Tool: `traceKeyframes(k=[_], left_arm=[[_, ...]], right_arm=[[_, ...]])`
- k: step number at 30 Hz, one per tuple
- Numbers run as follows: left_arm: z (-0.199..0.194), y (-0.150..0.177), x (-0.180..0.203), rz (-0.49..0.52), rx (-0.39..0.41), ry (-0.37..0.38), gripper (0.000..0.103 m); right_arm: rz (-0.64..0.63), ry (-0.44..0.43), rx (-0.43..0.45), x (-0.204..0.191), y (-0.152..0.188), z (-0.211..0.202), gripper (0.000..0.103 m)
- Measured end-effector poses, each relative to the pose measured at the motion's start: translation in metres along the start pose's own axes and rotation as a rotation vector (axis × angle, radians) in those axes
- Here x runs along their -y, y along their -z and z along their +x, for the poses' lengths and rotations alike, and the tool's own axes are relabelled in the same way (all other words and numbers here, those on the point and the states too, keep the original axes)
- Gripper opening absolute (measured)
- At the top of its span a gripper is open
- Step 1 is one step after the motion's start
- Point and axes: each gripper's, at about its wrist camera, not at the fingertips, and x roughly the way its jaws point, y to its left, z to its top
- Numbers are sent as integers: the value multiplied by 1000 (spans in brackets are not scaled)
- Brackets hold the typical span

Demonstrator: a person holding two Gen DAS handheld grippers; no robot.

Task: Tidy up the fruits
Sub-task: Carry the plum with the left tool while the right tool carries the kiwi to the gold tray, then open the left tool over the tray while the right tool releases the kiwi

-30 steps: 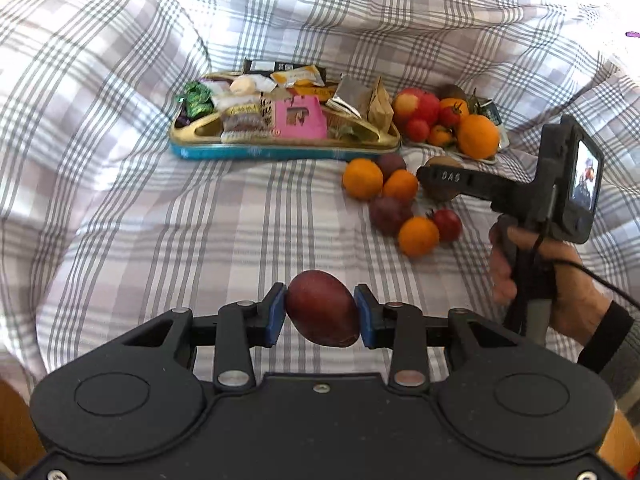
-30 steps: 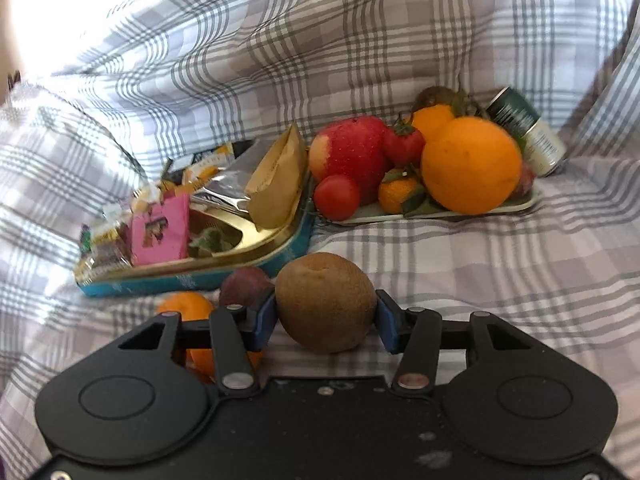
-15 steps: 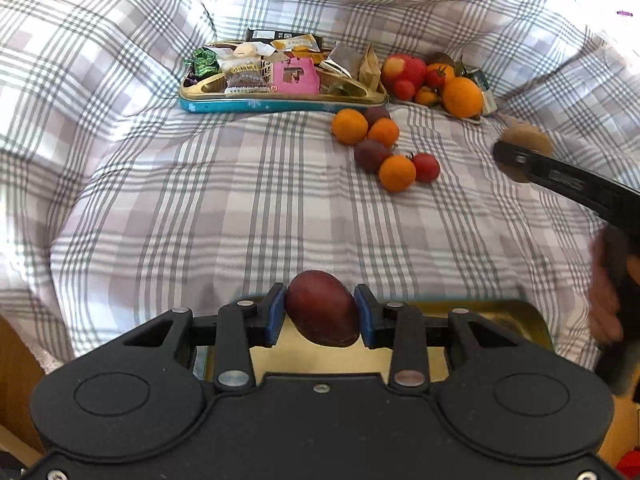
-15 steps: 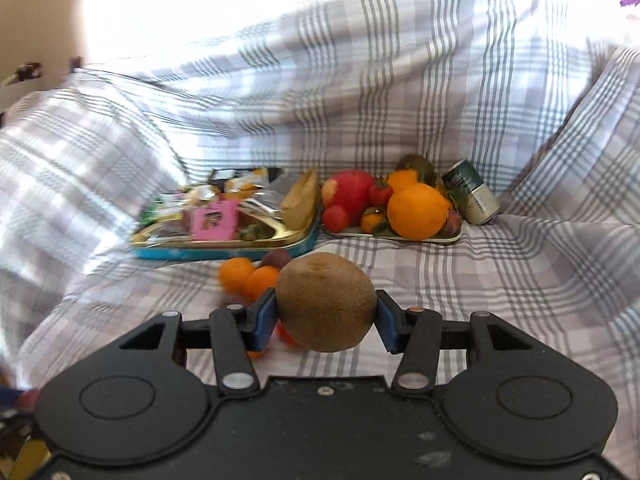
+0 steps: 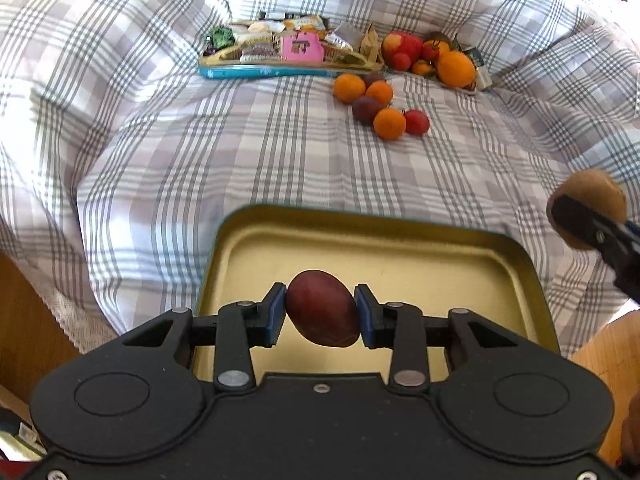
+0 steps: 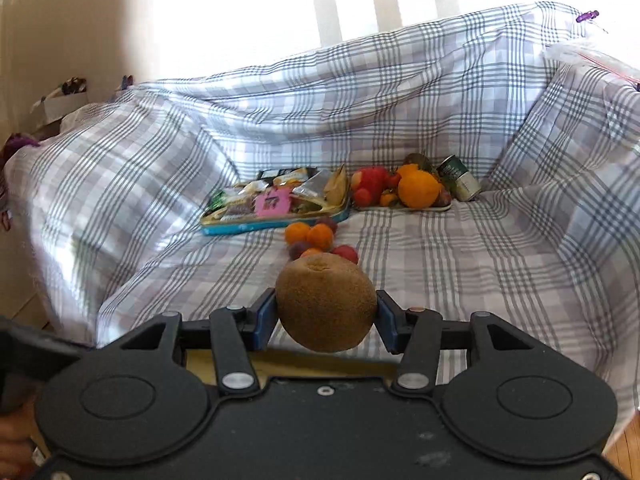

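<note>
Left tool [image 5: 320,310] clamping dark plum [image 5: 323,307], long axis tilted, right tool [image 6: 326,312] clamping kiwi [image 6: 326,306]

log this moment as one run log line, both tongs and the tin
left tongs: shut on dark red fruit over gold tin | right tongs: shut on kiwi | tin: no fruit inside

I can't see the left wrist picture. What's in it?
The left gripper holds a dark red fruit over an empty gold tray on a checked cloth. Farther back lie loose fruits and a snack tin.
</note>
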Motion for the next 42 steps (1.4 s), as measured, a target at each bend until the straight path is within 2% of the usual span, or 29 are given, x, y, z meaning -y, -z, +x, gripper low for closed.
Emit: traceKeyframes(k=[8, 14, 16, 19, 33, 42], left_arm=[[9, 18, 9, 39, -9, -94, 45], [14, 26, 14, 56, -44, -84, 43], [12, 25, 13, 50, -31, -98, 39], [8, 26, 13, 50, -9, -121, 39], [11, 27, 16, 64, -50, -109, 39], [10, 28, 17, 54, -83, -63, 39]], right_arm=[[-49, 45, -129, -15, 36, -4, 54], [-95, 71, -178, -21, 50, -9, 54], [-94, 74, -184, -22, 52, -8, 54], [-93, 81, -204, -22, 52, -3, 54], [-94, 74, -260, -22, 54, 6, 54], [-128, 53, -257, -28, 55, 5, 54]])
